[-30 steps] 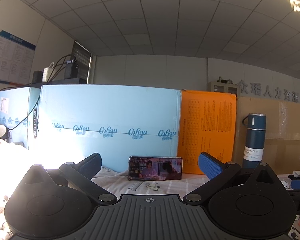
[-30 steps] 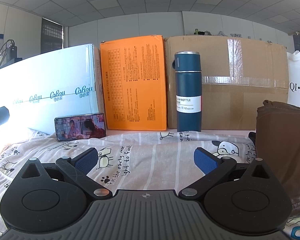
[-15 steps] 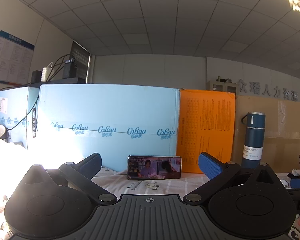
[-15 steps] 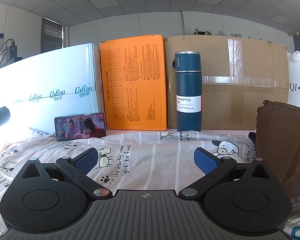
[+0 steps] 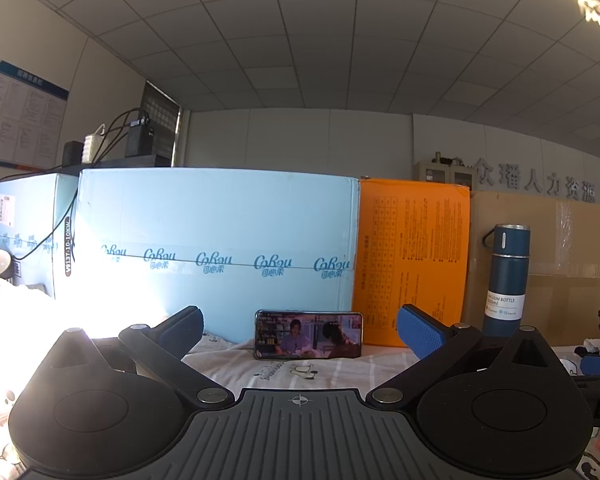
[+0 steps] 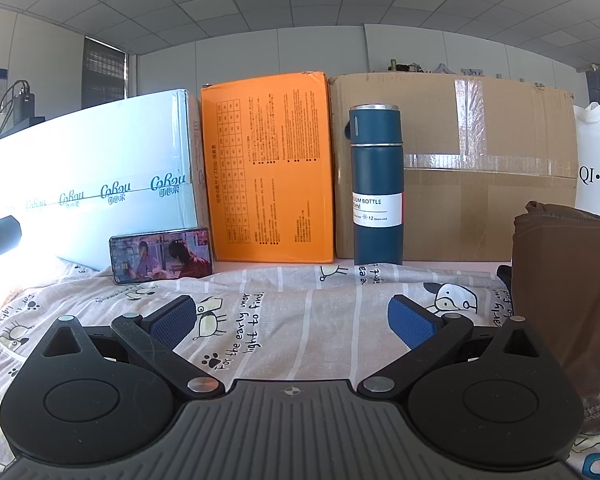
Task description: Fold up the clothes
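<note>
Right of right claw (image 6: 290,320), brown garment (image 6: 564,300) lying near; we are holding both claws wide, left claw (image 5: 300,330) empty too.

I see a phone (image 6: 161,255) leaning on a light blue box (image 6: 100,176). Next to it stand an orange box (image 6: 268,168), a dark blue bottle (image 6: 376,184) and a big brown cardboard box (image 6: 480,168).

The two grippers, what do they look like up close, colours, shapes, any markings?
The left gripper and right gripper look alike: matte black bodies, a grey ribbed plate at the centre marked with a small crosshair, and a round disc housing on each side. Two black angled linkage arms with silver pivot pins end in fingers with blue textured pads. No cables or sleeves show.
</note>
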`<state>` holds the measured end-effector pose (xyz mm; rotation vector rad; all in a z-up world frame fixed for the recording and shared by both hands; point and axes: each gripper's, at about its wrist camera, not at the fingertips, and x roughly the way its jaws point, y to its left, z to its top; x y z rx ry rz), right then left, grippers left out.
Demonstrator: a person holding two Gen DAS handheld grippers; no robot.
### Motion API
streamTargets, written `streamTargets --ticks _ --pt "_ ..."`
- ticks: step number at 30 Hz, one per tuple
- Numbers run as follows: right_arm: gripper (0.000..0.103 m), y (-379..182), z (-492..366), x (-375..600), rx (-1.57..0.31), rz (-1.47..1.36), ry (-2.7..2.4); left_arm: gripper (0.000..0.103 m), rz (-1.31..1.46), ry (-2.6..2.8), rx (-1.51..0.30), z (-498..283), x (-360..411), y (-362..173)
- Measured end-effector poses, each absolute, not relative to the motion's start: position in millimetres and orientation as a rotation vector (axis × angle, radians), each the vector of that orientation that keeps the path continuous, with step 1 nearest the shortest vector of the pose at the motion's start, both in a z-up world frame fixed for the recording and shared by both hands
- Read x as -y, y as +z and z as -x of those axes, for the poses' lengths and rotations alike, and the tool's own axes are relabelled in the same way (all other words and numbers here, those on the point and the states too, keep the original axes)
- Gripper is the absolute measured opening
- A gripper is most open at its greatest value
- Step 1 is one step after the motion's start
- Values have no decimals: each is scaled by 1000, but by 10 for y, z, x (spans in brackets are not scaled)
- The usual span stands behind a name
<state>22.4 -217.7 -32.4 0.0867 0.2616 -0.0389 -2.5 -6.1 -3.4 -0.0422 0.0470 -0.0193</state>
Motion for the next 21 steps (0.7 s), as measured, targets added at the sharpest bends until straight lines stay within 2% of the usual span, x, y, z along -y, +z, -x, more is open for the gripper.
streamTargets --ticks 21 --pt "103 -331 -207 2179 -246 -91 -34 103 38 -21 -49 19 57 -27"
